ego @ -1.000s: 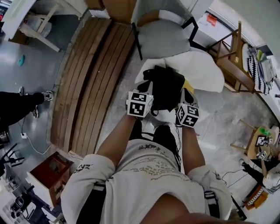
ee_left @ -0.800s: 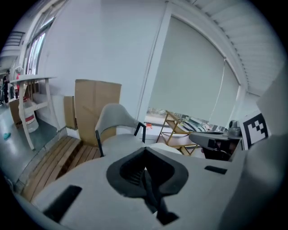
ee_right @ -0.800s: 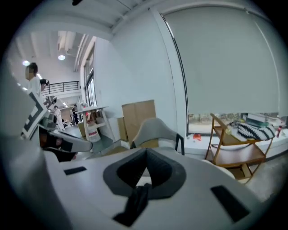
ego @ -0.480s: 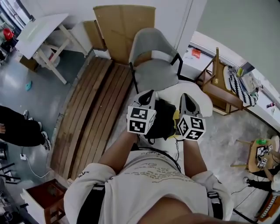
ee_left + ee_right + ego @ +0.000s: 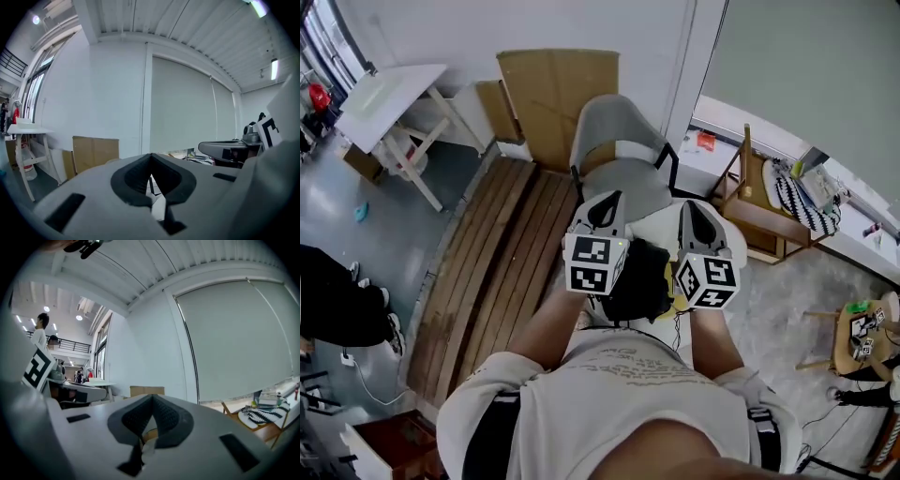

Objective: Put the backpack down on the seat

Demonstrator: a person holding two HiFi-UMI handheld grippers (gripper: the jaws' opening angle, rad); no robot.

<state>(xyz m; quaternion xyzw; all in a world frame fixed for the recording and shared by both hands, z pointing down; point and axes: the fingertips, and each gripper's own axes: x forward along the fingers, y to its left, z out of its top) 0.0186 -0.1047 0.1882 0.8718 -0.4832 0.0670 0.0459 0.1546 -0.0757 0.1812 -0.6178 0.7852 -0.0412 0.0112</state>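
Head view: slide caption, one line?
Left gripper and right gripper, jaws shut, above a black backpack on a white seat; grey chair beyond.

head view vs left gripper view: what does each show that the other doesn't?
Head view only: the black backpack hanging between the left gripper and the right gripper, the wooden planks on the floor, and the person's arms.
Left gripper view only: the left gripper's jaw tips pressed together, with a dark strip below them that is likely a strap, and the ceiling.
Both: the cardboard sheet, the white table and both grippers.
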